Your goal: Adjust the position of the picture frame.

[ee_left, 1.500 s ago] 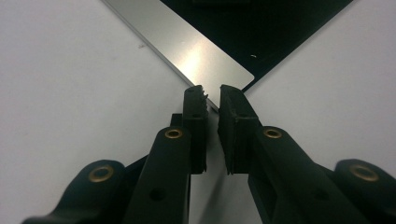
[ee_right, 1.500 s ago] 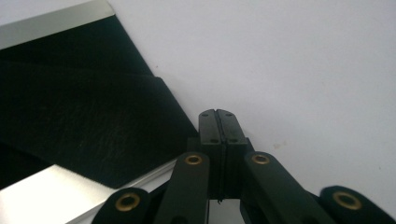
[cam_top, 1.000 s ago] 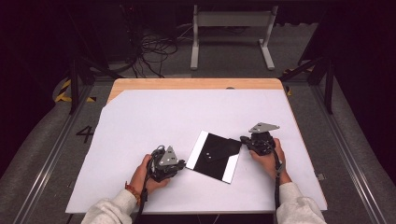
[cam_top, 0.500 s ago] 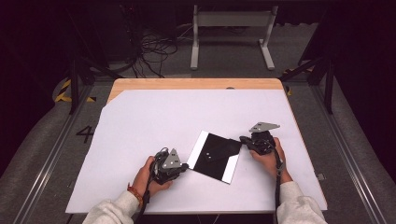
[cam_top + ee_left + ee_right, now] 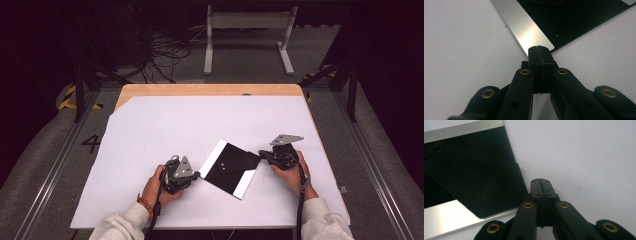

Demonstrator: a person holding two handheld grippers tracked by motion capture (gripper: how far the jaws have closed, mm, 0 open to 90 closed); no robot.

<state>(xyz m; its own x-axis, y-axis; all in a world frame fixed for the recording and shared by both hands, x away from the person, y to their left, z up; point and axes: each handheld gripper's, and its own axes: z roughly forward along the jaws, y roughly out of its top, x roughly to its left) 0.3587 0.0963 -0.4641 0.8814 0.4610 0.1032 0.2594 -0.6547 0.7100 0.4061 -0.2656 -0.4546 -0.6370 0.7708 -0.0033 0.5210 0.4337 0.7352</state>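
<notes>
A black sheet with a silver strip along two opposite edges lies tilted on the white table cover, between my hands. My left gripper is shut, with its tips at the near corner of one silver strip. In the left gripper view the left gripper shows its pads pressed together and nothing visible between them. My right gripper is shut too, beside the sheet's right corner. In the right gripper view the right gripper rests on bare cover just right of a black flap.
The white cover reaches nearly to the wooden table edge at the back. Beyond the table are floor cables and a white stand. A floor rail runs along the right side.
The left gripper has turned slightly toward the sheet's corner. The sheet and the right hand have kept their places.
</notes>
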